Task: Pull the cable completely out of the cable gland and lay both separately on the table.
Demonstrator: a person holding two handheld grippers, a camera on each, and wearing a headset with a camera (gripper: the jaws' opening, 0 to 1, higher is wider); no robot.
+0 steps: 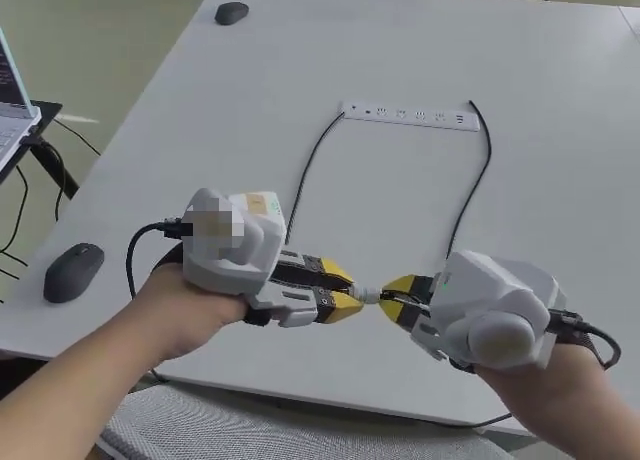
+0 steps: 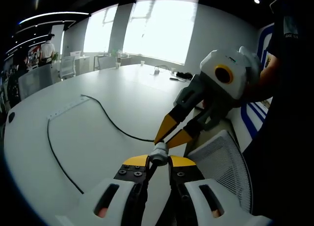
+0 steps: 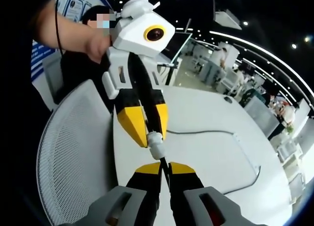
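left tongs (image 1: 352, 294) clenched on gland (image 1: 370, 296); right tongs (image 1: 390, 298) clenched on cable (image 3: 163, 163) at gland's mouth; both held above worktop (image 1: 400, 200), near its 6 o'clock edge; gland axis runs 9-to-3; pull probably wants right tongs going toward 3 o'clock

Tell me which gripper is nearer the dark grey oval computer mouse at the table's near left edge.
Left. The left gripper, shut on the small white cable gland, hangs right of the mouse; the right gripper, shut on the thin black cable, is farther right.
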